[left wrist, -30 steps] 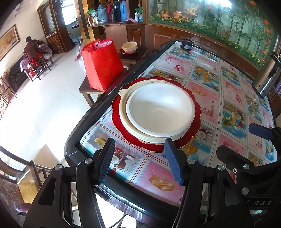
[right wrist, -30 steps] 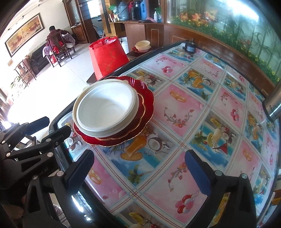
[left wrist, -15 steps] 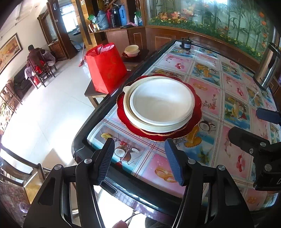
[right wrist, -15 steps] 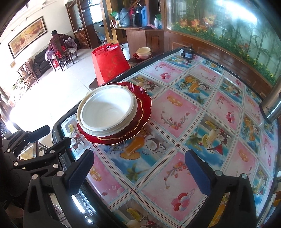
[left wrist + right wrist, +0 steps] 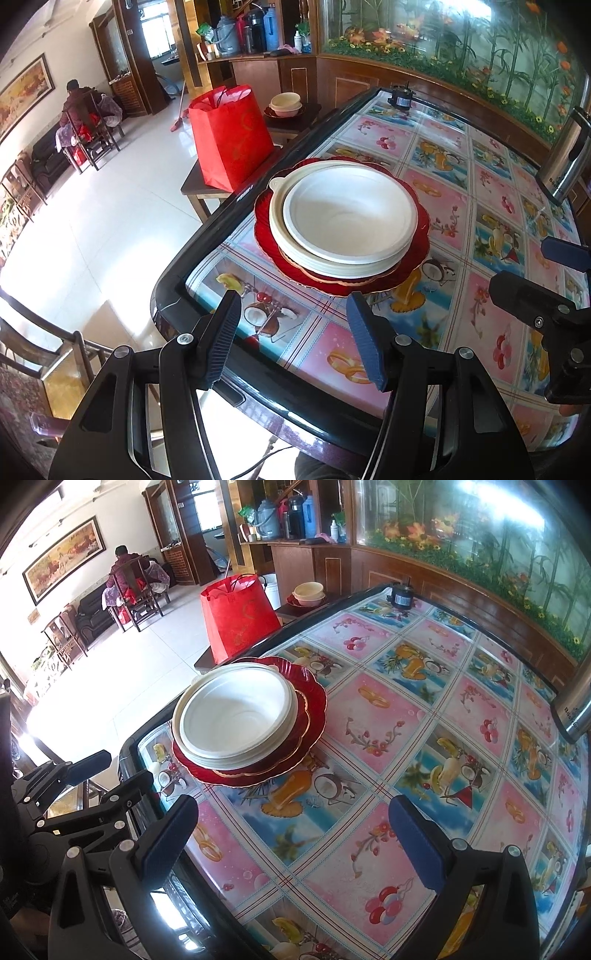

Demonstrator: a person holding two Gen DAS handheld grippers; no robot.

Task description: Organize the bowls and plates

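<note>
Stacking: white bowl [image 5: 345,221] sits on cream plates, on red plate [image 5: 417,266], near table [image 5: 207,240] corner.
Left gripper [image 5: 295,332]: parted, empty.
Right gripper [image 5: 295,834]: wide apart, empty.
Hidden: plate count unclear; metal flask [image 5: 565,162] cut off.

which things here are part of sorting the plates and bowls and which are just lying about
For the job: white bowl, cream plates under it, red plate at the bottom.

Lying about: red bag, steel flask, small black device, bowls on side table.
</note>
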